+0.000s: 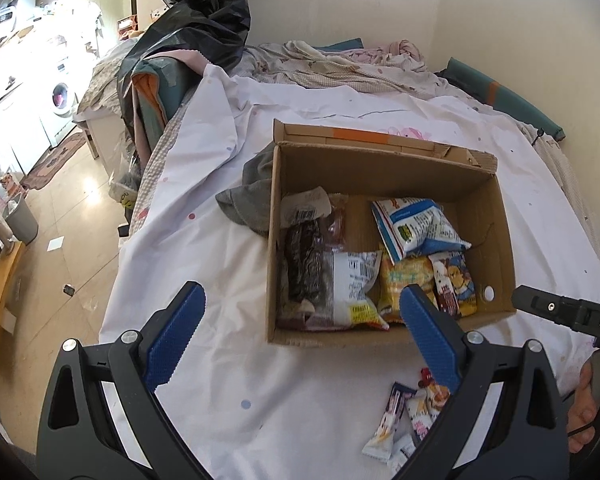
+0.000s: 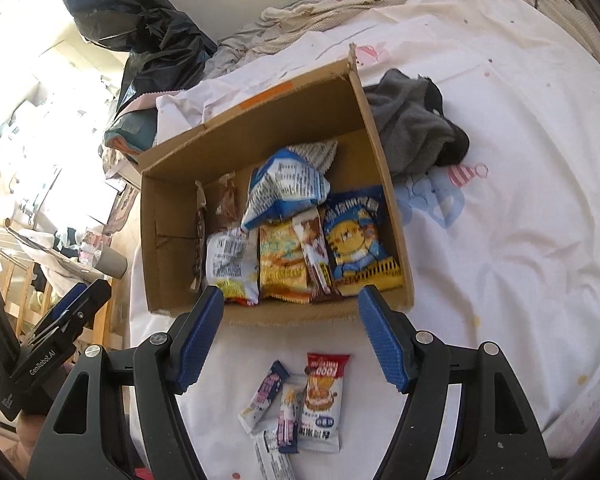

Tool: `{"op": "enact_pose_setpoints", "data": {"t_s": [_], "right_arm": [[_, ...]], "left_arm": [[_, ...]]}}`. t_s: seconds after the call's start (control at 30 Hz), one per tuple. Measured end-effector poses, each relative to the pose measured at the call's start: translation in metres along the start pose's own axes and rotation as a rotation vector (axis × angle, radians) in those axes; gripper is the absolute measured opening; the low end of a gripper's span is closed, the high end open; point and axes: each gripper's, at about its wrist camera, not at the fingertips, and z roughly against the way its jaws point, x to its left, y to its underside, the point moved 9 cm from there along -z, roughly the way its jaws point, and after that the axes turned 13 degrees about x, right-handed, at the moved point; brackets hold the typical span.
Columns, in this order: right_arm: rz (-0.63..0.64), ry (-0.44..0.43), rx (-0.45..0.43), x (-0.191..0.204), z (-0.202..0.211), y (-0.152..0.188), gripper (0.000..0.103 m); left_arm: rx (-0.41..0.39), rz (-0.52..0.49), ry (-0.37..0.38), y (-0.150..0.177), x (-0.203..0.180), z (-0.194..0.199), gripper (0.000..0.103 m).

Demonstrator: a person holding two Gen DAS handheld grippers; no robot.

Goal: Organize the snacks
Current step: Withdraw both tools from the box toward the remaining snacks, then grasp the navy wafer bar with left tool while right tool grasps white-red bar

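Observation:
An open cardboard box [image 1: 496, 232] [image 2: 172, 240] sits on a white bed sheet and holds several snack packets: a blue-white bag [image 1: 416, 226] [image 2: 284, 192], a yellow packet [image 1: 404, 284] [image 2: 280, 264], a blue-yellow cartoon packet [image 2: 358, 240] and a white packet [image 1: 352, 288] [image 2: 230, 264]. A few small packets [image 2: 300, 404] [image 1: 404, 420] lie loose on the sheet in front of the box. My left gripper [image 1: 302, 300] hovers open at the box's near left corner, nothing between its blue pads. My right gripper [image 2: 290, 304] hangs open over the box's near wall, above the loose packets, also holding nothing.
A grey garment [image 1: 252, 192] [image 2: 416, 128] lies crumpled against one side of the box. Rumpled bedding [image 1: 340, 64] and a black plastic bag [image 1: 196, 20] are piled behind. The bed's edge drops to a cluttered floor [image 1: 68, 240] at the left.

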Motion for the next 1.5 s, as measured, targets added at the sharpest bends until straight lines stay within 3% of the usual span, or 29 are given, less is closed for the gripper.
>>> {"op": "enact_pose_setpoints", "data": {"t_s": [0.5,0.6,0.77,0.9,1.0,1.03,1.17,1.23,1.4,1.5], "right_arm": [[-0.038,-0.022,0.072,-0.006,-0.009,0.048,0.075],[-0.040,-0.005,0.079,-0.010,-0.010,0.051,0.075],[-0.070,0.005,0.080,-0.019,-0.011,0.050,0.075],[-0.092,0.010,0.091,-0.024,-0.015,0.050,0.075],[-0.087,0.025,0.103,-0.026,-0.018,0.052,0.075],[-0.084,0.029,0.107,-0.026,-0.018,0.052,0.075],[-0.077,0.045,0.116,-0.028,-0.020,0.053,0.075],[-0.079,0.048,0.124,-0.030,-0.022,0.054,0.075],[-0.071,0.051,0.158,-0.028,-0.030,0.057,0.075],[-0.077,-0.007,0.206,-0.022,-0.040,0.062,0.074]], "left_arm": [[0.103,0.049,-0.002,0.054,0.006,-0.003,0.096],[0.157,0.092,0.026,0.069,0.004,-0.015,0.096],[0.312,0.114,0.106,0.108,-0.015,-0.043,0.094],[0.404,0.026,0.158,0.127,-0.050,-0.066,0.074],[0.448,-0.066,0.152,0.134,-0.073,-0.085,0.066],[0.462,-0.113,0.155,0.137,-0.082,-0.093,0.057],[0.511,-0.199,0.151,0.144,-0.099,-0.114,0.040],[0.499,-0.210,0.116,0.142,-0.098,-0.119,0.016],[0.489,-0.162,0.126,0.135,-0.091,-0.112,0.014],[0.467,-0.099,0.118,0.126,-0.077,-0.097,0.014]]}}
